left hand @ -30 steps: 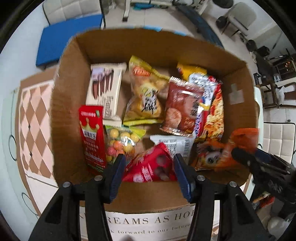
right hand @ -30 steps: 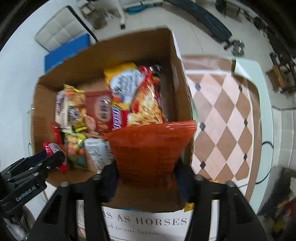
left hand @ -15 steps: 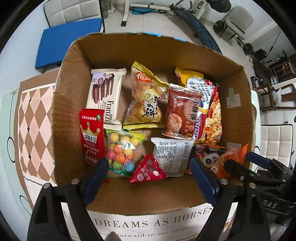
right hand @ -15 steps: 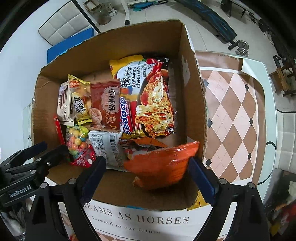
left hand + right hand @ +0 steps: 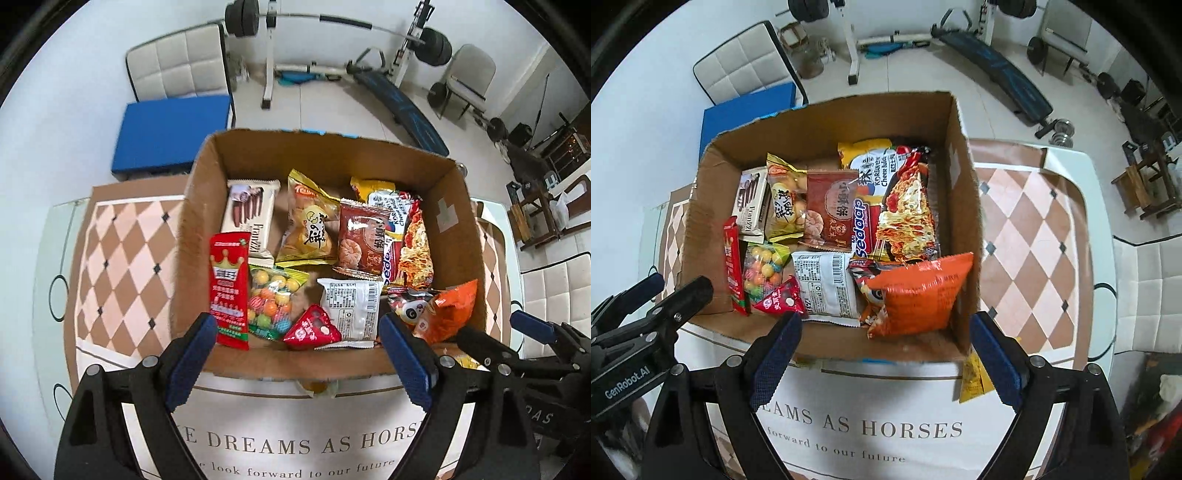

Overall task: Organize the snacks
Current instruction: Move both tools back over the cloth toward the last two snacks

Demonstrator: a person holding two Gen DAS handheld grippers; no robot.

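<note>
A cardboard box on the table holds several snack packets. A small red triangular packet lies at its near side. An orange packet leans in the near right corner. My left gripper is open and empty, above the box's near wall. My right gripper is open and empty, also just short of the near wall. Each gripper shows at the edge of the other's view.
The box stands on a checkered mat and a white cloth with printed words. A yellow packet pokes out beside the box's near right corner. Chairs, a blue pad and gym gear lie beyond.
Both grippers opened and let go: the red triangular packet and the orange packet now lie in the box. Both grippers have pulled back and up from the box.
</note>
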